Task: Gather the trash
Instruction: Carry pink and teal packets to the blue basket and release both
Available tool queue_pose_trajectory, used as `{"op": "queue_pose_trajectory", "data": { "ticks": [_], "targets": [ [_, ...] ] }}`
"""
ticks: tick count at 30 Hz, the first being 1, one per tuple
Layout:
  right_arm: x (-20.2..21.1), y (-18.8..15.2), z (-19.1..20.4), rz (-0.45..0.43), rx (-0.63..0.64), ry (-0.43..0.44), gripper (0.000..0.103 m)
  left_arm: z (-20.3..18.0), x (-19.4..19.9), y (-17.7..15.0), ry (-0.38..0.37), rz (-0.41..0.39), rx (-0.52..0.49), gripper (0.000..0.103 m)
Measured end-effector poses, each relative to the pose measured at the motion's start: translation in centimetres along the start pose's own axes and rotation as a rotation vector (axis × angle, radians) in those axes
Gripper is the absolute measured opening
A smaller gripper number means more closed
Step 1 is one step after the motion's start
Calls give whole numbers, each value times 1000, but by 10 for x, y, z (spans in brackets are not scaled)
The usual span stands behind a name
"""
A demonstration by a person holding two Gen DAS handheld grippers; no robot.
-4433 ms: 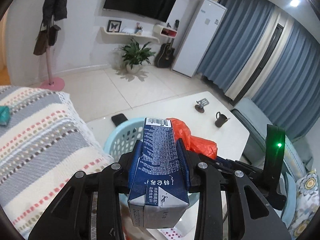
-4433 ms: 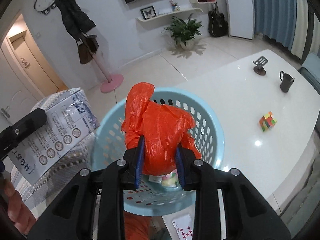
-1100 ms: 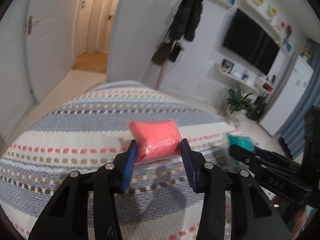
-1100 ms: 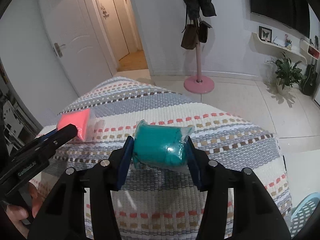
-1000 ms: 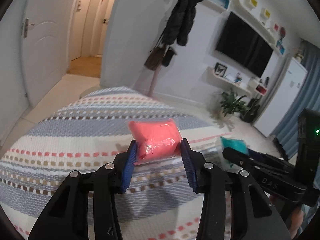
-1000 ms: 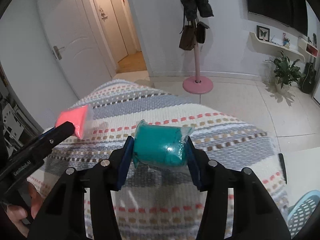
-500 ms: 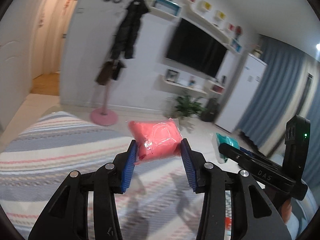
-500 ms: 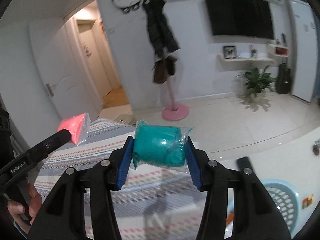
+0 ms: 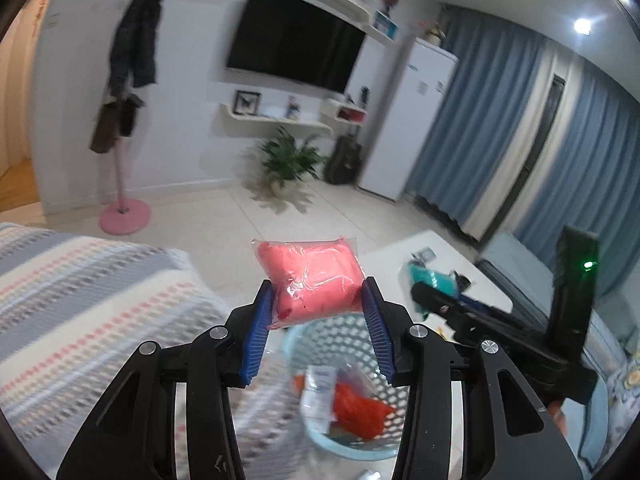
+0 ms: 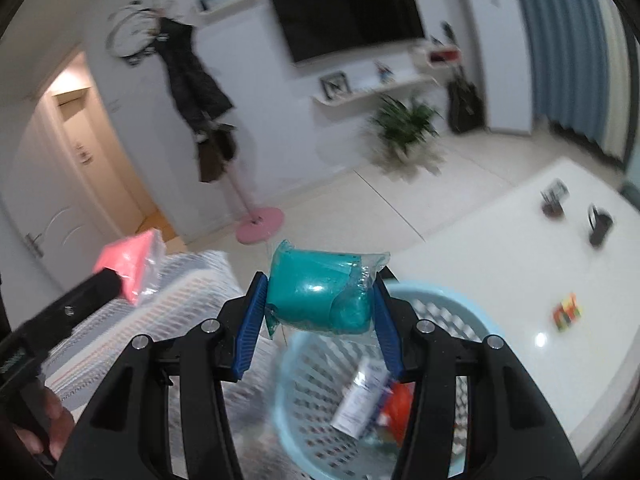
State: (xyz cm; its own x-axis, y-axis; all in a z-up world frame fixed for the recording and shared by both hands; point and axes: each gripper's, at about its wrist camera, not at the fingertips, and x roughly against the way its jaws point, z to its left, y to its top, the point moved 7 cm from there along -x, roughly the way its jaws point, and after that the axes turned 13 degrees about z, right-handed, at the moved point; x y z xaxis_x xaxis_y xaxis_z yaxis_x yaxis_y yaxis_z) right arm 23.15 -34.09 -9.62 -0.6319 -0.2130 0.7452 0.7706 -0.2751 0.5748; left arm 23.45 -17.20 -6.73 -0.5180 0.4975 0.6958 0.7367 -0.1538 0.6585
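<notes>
The left gripper [image 9: 318, 312] clamps its ribbed blue jaws on a soft pink packet [image 9: 314, 280] in crinkly clear film at frame centre, and the right gripper [image 10: 320, 304] likewise grips a teal packet [image 10: 320, 296]. Below both sits the round perforated pale-blue basket [image 9: 352, 332], holding orange plastic and a carton, on the glossy white counter [image 10: 500, 256] at right.

My left gripper [image 9: 318, 300] pointed forward and somewhat downward, its blue pads [image 9: 256, 340] clamped on a pink packet [image 9: 312, 280]. My right gripper [image 10: 320, 300] sat at its three o'clock, tilted down alike and pinching a teal packet [image 10: 320, 296]. My left hand [image 10: 48, 424] showed at seven o'clock in the right view.
</notes>
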Motion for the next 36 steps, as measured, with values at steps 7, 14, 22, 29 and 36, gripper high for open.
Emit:
{"op": "queue_pose_trajectory", "data": {
  "ticks": [7,14,22,29,36],
  "targets": [
    [-26,-38,-74,120,-141,-60,48,-24,-63,-19,-36,136,-13,43],
    [-42,-67,-104,211,-209,-69,50,-32,-97,-39,19,199,-22,47],
    [-35,-71,-100,222,-194,-58,65,-33,-87,-51,26,203,13,64],
    [-15,-71,-70,201,-128,-33,66,-28,-44,-64,-5,149,44,73],
    [35,-71,-29,71,3,-74,66,-31,13,-74,38,45,31,80]
  ]
}}
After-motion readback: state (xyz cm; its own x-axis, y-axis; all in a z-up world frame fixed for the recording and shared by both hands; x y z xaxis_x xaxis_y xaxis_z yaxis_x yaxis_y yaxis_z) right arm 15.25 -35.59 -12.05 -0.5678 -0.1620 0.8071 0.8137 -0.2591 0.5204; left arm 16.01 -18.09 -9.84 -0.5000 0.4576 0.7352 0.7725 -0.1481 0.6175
